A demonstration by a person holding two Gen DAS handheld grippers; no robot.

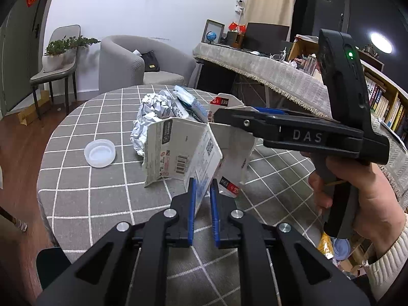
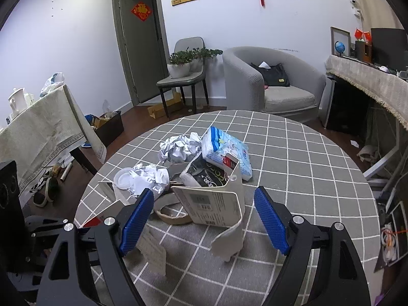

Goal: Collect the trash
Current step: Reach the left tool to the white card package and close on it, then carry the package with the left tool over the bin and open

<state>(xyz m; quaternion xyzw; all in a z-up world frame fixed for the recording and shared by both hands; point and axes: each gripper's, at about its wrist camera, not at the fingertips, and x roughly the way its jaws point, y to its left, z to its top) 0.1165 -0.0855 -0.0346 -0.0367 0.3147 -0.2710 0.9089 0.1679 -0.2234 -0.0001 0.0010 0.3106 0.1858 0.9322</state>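
Note:
A torn white cardboard box (image 1: 183,150) stands open on the round checked table (image 1: 76,193), with wrappers inside it. My left gripper (image 1: 203,199) is shut on the box's near edge. My right gripper (image 2: 204,209) is open, its blue pads either side of the same box (image 2: 216,204), above it. In the left wrist view the right gripper (image 1: 221,117) hovers over the box top. Crumpled white paper (image 2: 178,148) and a blue-white plastic pack (image 2: 227,150) lie behind the box. A clear plastic lid (image 1: 100,152) lies to the left.
A cardboard tape ring (image 2: 170,211) lies by the box. A second crumpled paper ball (image 2: 148,178) sits in a plastic cup. A grey armchair (image 2: 275,81), a chair with a plant (image 2: 183,76) and cloth-covered side tables (image 2: 40,132) surround the table.

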